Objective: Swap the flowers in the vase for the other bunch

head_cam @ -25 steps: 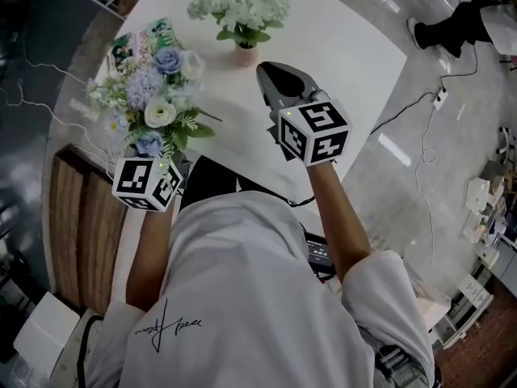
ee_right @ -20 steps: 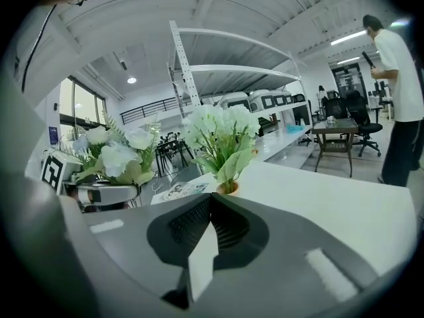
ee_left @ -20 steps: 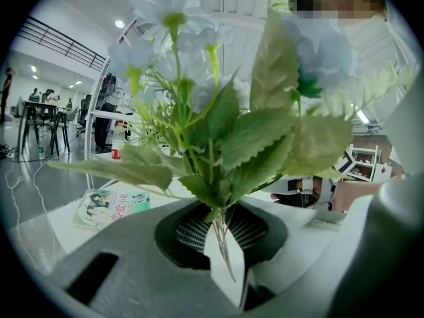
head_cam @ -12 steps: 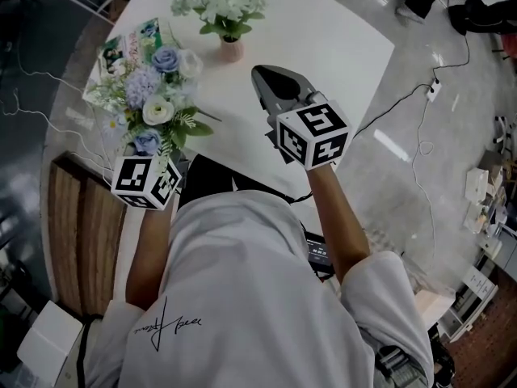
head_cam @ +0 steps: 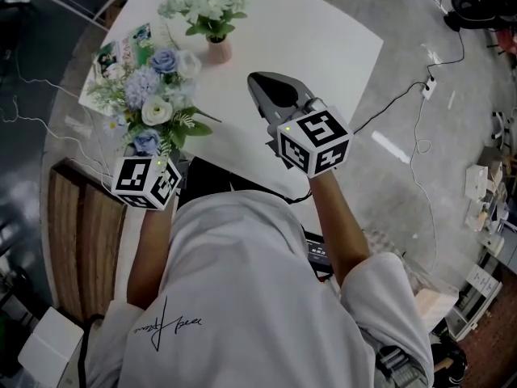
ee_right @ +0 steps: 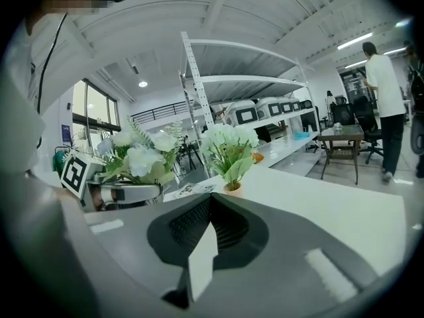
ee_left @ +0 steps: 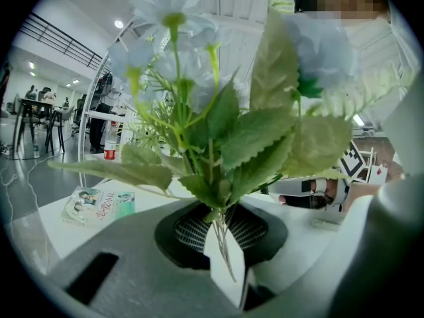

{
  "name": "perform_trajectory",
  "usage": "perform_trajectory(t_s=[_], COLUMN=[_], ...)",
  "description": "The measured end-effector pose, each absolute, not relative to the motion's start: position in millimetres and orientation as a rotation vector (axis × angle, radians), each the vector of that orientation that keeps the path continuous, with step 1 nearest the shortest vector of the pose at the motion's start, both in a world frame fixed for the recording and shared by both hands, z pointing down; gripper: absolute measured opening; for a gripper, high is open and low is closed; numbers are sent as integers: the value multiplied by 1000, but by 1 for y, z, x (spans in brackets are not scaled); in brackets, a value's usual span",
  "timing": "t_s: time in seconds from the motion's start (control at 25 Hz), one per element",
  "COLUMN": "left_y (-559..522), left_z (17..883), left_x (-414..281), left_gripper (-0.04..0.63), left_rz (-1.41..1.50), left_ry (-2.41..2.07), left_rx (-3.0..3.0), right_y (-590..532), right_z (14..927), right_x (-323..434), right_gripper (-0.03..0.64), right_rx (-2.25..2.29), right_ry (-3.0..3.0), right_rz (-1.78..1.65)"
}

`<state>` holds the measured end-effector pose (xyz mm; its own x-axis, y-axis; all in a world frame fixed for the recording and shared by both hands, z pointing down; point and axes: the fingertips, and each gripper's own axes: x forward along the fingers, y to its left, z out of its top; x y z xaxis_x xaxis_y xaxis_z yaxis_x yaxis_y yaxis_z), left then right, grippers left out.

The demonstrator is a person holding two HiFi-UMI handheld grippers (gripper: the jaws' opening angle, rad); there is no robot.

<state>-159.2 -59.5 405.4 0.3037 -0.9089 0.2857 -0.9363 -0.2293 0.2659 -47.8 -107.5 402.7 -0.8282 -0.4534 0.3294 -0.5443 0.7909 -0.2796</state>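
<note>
My left gripper (head_cam: 161, 162) is shut on the stems of a blue and white bouquet (head_cam: 153, 95), held over the table's left side. In the left gripper view the thin stems (ee_left: 222, 244) run between its pads and the leaves (ee_left: 225, 138) fill the picture. A small pink vase (head_cam: 218, 51) with white and green flowers (head_cam: 206, 2) stands at the far side of the white table (head_cam: 323, 39). To the right of the bouquet my right gripper (head_cam: 258, 83) hovers, shut and empty, short of the vase. In the right gripper view its jaws (ee_right: 209, 207) point at the vase (ee_right: 232, 187).
A magazine (head_cam: 121, 47) lies at the table's left, under the bouquet. A wooden bench (head_cam: 81, 241) stands at the left, below the table's edge. Cables and a power strip (head_cam: 428, 87) lie on the floor at the right. A person (ee_right: 384, 78) stands far off beside a small table (ee_right: 341, 138).
The vase has slid up and to the left in the head view. The right gripper now stands a little farther from it. The bouquet stays in the left gripper.
</note>
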Motion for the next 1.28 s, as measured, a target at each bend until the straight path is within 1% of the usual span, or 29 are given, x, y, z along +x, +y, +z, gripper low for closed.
perform_trajectory(t_s=[0.6, 1.28], left_y=[-68, -67], left_z=[400, 402], left_x=[-146, -143], left_gripper=[60, 58], left_rz=[100, 93], left_ry=[-1655, -1636], left_rx=[2203, 2210], right_y=[-98, -91], right_z=[397, 395], right_x=[-27, -9], right_gripper=[5, 5], right_rx=[666, 658], right_ry=[-2779, -2768], right_rz=[615, 579])
